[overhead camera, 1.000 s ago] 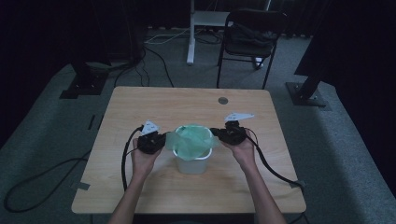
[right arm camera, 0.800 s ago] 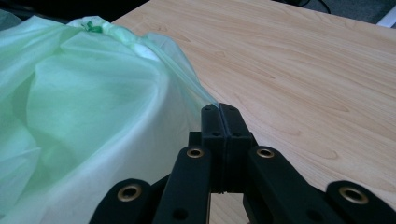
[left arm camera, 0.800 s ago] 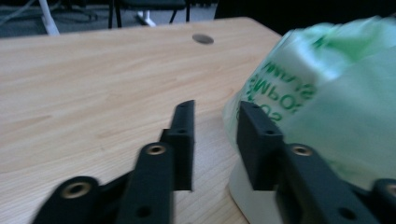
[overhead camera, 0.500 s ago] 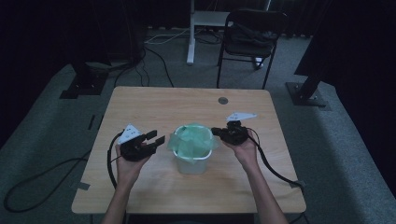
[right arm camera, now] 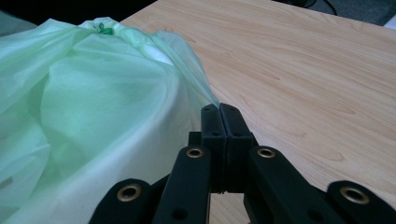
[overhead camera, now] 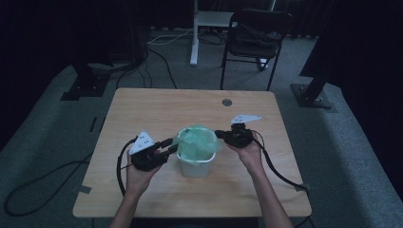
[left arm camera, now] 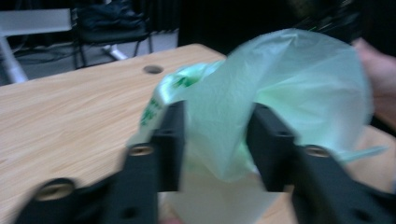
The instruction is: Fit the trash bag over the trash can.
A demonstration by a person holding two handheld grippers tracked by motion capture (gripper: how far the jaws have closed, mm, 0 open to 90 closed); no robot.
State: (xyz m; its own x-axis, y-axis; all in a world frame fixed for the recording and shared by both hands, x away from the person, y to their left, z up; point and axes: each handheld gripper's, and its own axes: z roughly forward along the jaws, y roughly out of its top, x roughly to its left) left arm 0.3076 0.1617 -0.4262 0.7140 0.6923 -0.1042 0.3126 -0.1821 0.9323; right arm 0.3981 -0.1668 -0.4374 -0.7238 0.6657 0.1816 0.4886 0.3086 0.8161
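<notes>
Bag (overhead camera: 197,142) lining of bin (overhead camera: 196,166) underway — right gripper (overhead camera: 222,135) pinches the film's edge, left gripper (overhead camera: 172,148) gapes beside it, likely needing to grab its side next.

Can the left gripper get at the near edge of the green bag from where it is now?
Probably yes: the left gripper is open right beside the green bag on the white bin, with nothing between.

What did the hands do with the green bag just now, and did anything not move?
The left gripper let go of the green bag, swung out to the left away from the white bin, and has now come back toward it with its jaws open at the bag's edge. The right gripper stayed shut on the bag's other edge. The bin kept its spot on the table.
</notes>
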